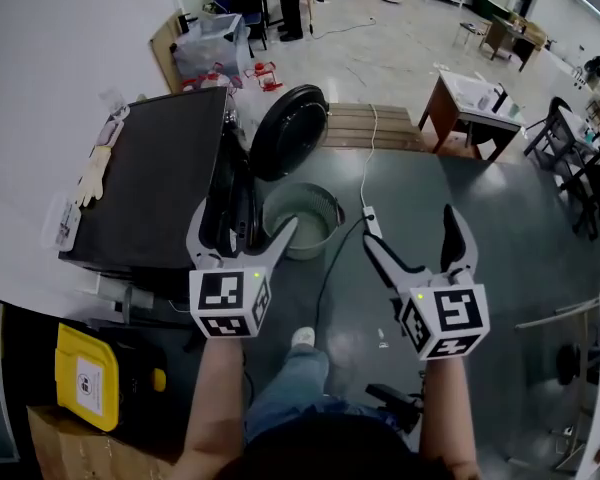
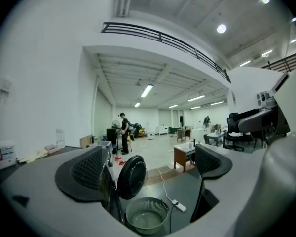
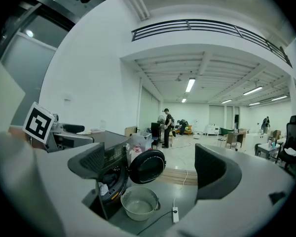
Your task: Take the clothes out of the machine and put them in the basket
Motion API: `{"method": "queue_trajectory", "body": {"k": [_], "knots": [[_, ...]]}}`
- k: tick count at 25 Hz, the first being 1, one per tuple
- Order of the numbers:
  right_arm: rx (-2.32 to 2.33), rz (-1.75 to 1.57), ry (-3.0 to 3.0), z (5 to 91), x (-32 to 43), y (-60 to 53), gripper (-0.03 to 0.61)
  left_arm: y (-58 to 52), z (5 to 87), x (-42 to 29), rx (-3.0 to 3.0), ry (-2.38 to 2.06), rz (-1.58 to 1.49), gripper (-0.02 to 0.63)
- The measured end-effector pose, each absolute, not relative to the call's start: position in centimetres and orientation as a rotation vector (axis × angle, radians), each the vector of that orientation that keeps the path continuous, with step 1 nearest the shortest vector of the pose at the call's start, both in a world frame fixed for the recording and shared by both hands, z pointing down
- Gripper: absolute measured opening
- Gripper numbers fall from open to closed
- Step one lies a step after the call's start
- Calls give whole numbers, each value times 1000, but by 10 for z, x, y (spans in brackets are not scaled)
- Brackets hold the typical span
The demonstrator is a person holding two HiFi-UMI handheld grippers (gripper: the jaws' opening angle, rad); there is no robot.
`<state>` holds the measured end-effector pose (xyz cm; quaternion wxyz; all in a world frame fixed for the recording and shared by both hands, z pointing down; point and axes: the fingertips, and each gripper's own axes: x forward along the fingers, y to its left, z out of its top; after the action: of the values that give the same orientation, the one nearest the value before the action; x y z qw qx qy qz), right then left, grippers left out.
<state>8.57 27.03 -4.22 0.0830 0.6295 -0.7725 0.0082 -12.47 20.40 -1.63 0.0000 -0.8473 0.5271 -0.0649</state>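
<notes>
A black front-loading washing machine (image 1: 160, 178) stands at the left with its round door (image 1: 288, 131) swung open. In the right gripper view, white and dark clothes (image 3: 103, 187) show inside the drum (image 3: 111, 179). A pale green mesh basket (image 1: 302, 219) sits empty on the floor in front of the door. My left gripper (image 1: 241, 238) is open, held above the machine's front edge, with nothing between the jaws. My right gripper (image 1: 410, 235) is open and empty too, to the right of the basket.
A white power strip (image 1: 369, 214) with its cables lies on the dark mat right of the basket. A wooden pallet (image 1: 375, 128) is behind it. A yellow container (image 1: 90, 373) sits at the lower left. Tables (image 1: 475, 108), chairs and people stand farther back.
</notes>
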Motion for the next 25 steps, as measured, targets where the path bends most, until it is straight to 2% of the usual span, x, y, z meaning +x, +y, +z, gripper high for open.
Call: {"method": "queue_trajectory", "body": {"k": [14,25], "knots": [[1852,67,-2281,-28,66,129,558,59,-1,-150,-2692,1710,-218,568],[1808,97,-2270,-14,48,88,558,20,10,-165,-2714,1720,-221,568]]}}
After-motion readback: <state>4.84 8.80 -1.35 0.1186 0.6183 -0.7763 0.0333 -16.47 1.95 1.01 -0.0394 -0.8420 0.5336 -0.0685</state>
